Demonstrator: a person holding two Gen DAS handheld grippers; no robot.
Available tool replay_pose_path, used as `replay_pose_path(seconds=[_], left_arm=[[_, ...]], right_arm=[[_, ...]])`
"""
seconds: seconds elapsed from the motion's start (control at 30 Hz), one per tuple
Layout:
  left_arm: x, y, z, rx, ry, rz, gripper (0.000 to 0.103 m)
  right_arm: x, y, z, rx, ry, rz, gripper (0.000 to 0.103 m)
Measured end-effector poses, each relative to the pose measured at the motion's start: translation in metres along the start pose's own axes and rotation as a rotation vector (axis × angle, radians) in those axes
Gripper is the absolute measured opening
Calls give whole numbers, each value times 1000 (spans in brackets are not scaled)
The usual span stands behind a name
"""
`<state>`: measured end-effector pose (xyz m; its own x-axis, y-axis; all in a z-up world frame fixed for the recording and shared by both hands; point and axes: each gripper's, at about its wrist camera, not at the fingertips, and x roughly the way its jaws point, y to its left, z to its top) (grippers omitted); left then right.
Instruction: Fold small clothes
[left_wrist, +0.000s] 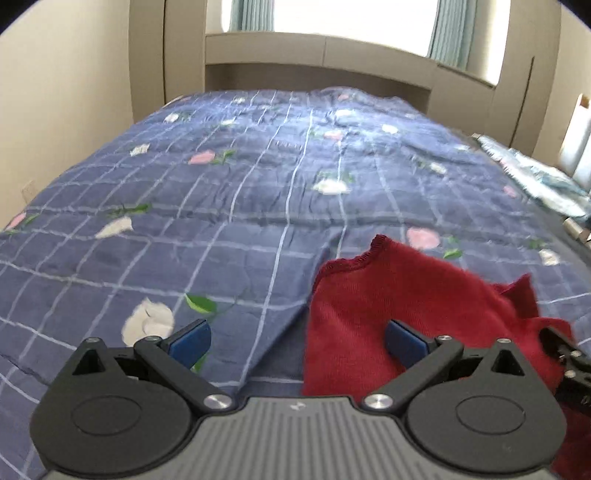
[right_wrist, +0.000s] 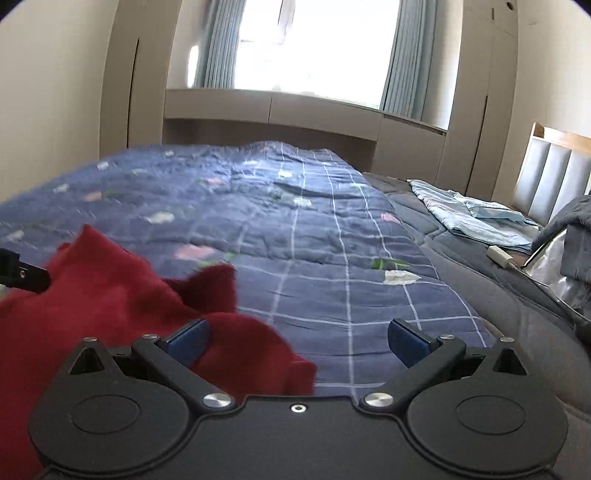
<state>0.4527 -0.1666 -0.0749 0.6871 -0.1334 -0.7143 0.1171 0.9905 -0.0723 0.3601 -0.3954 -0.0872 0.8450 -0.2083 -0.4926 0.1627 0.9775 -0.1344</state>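
The bed (right_wrist: 461, 306) before me wears a blue checked floral quilt (left_wrist: 240, 184). A red knit garment (left_wrist: 388, 314) lies rumpled on it; pale blue folded cloth (right_wrist: 476, 218) rests at my right.

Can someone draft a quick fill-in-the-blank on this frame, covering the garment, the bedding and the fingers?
1. The crumpled knit garment lying on the bed is dark ____.
2. The blue checked quilt is printed with pink and white ____.
3. The blue-padded fingers of the left gripper and the right gripper stand wide ____, gripping nothing.
4. Behind the bed, blue ____ hang beside the bright window.

Missing words: red; flowers; open; curtains
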Motion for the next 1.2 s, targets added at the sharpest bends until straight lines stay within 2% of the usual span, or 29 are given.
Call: replay_pose_path(seconds=[0.07, 0.17, 0.33, 0.47, 0.53, 0.6, 0.7, 0.8, 0.93, 1.03, 1.2], left_arm=[[11, -2, -7, -6, 18, 22, 103], [17, 0, -16, -33, 2, 47, 103], [16, 3, -12, -27, 19, 40, 102], [-5, 8, -12, -34, -5, 26, 103], [-19, 9, -17, -32, -14, -1, 103], [-34, 10, -24, -27, -16, -24, 102], [-53, 12, -38, -16, -25, -60, 102], [-62, 16, -53, -9, -17, -79, 102], [-62, 24, -66, -38, -17, -102, 102], [-63, 24, -63, -50, -1, -97, 102], [-70, 17, -59, -5, 6, -72, 102]], right_arm=[[10, -5, -9, -7, 16, -13, 102], [19, -16, -19, 50, 42, -4, 102], [22, -16, -22, 55, 48, -23, 102], [-11, -20, -18, 87, -25, -14, 102], [-33, -21, -21, 114, -39, 30, 102], [-51, -19, -26, 114, -34, 60, 102], [-68, -14, -39, 96, 4, 29, 102], [-76, -18, -59, 129, 51, -9, 102], [-83, -26, -79, 209, 60, -4, 102], [-78, -24, -77, 195, 80, -5, 102], [-81, -25, -80, 213, 74, 3, 102]])
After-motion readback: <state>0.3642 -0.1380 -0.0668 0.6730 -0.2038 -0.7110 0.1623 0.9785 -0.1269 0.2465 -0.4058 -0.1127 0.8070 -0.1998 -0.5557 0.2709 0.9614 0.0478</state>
